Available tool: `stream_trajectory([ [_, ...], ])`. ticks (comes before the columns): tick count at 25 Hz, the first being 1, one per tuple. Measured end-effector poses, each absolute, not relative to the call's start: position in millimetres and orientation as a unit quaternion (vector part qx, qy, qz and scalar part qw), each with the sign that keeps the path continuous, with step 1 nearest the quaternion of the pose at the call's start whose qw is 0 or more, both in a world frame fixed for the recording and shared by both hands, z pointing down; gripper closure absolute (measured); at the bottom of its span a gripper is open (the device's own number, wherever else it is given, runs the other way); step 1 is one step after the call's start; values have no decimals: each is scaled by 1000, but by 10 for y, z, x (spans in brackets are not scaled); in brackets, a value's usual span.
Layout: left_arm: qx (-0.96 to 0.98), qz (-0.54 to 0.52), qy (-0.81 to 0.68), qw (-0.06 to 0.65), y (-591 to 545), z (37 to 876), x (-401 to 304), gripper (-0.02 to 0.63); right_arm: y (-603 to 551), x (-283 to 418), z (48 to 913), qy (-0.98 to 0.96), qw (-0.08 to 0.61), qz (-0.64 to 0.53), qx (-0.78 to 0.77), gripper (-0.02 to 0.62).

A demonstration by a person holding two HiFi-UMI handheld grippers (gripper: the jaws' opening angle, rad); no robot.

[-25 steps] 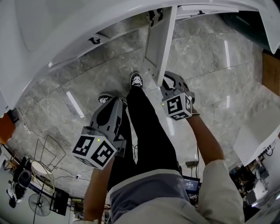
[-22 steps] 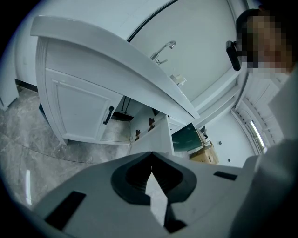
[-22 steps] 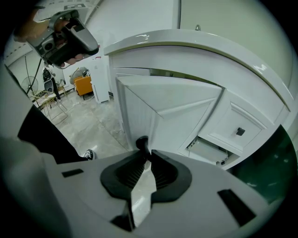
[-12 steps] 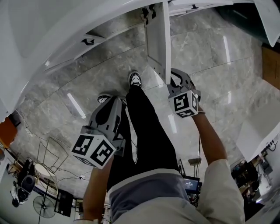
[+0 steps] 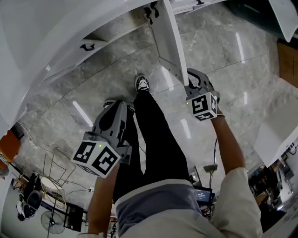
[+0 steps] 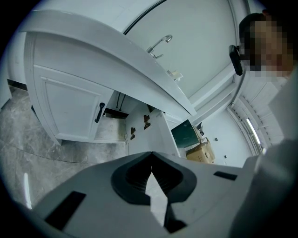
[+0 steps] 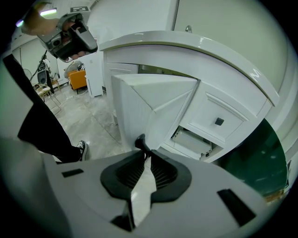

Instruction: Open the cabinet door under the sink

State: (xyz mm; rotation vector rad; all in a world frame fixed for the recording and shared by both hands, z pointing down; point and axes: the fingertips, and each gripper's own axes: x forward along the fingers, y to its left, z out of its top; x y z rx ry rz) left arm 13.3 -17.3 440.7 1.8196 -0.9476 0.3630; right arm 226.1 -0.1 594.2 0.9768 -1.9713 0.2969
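Note:
The white cabinet door (image 5: 168,39) under the sink counter (image 5: 70,37) stands swung out toward me, its hinges (image 5: 150,13) at the top of the head view. My right gripper (image 5: 191,82) is at the door's free edge. In the right gripper view that gripper (image 7: 142,145) is shut on the door's black handle (image 7: 139,140), with the door panel (image 7: 139,104) just beyond. My left gripper (image 5: 115,107) hangs beside my left leg. In its own view the left gripper (image 6: 151,157) is shut on nothing and faces the open door (image 6: 144,135).
A second cabinet door (image 6: 70,109) with a black handle (image 6: 99,112) stays closed at the left. A drawer (image 7: 219,118) sits right of the opening. My legs (image 5: 153,139) stand on the grey marble floor (image 5: 223,69). A fan and wire frames (image 5: 51,172) lie behind at lower left.
The right gripper has moved right and outward with the handle, and the door has swung wider. The left gripper has hardly moved.

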Motion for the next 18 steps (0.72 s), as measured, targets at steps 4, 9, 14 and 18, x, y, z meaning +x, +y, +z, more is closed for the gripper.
stream_trajectory([
  [4, 764, 149, -378, 500, -203, 4363, 242, 606, -32, 2544, 5941, -780, 441, 133, 423, 549],
  [9, 776, 162, -360, 492, -173, 4344, 330, 606, -80, 2856, 5952, -761, 430, 159, 459, 558],
  [14, 784, 172, -353, 481, -181, 4319, 394, 606, -80, 2846, 5949, -760, 432, 157, 459, 558],
  [18, 792, 177, -348, 470, -191, 4257, 435, 606, -45, 2873, 5901, -757, 424, 172, 467, 557],
])
